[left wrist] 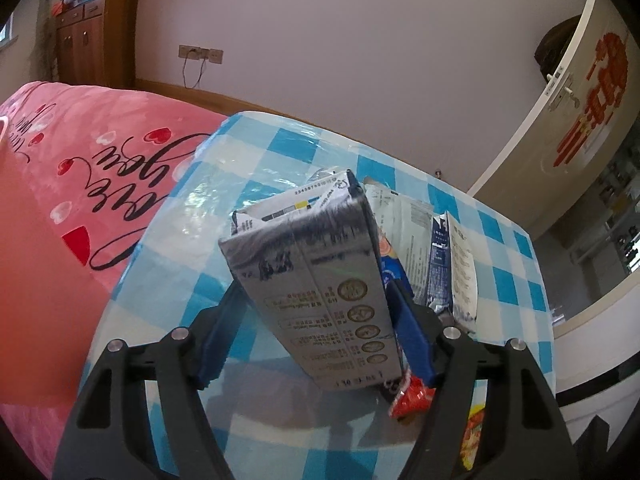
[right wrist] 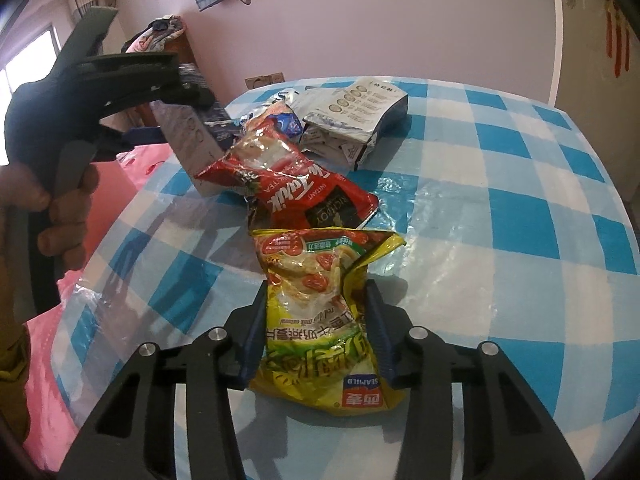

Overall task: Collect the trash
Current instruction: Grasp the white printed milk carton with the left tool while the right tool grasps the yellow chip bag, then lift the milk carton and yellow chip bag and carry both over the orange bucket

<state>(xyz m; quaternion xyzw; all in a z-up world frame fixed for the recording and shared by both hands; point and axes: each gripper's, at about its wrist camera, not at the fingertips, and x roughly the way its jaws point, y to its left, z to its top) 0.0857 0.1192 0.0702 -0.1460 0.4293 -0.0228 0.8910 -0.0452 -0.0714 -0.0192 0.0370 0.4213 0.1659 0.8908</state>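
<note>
Where pads pinch: yellow packet (right wrist: pixel 320 320) inside right claw (right wrist: pixel 318 300)

Both grippers are built alike: matte black frames with long slotted arms that fan out toward the camera, each arm pinned by a round silver screw head, four showing per gripper. The left gripper (left wrist: pixel 316 300) carries flat dark-blue fingers (left wrist: pixel 416 340) set into the black frame. The right gripper (right wrist: pixel 316 320) has the same blue fingers (right wrist: pixel 378 332), ridged along their edges. Seen from the right wrist view, the left tool has a grey handle with a grey-green upper part, gripped by a bare hand (right wrist: pixel 60 208). At the lower left edge sits what may be a mustard-yellow sleeve (right wrist: pixel 14 380), too blurred to be sure.
</note>
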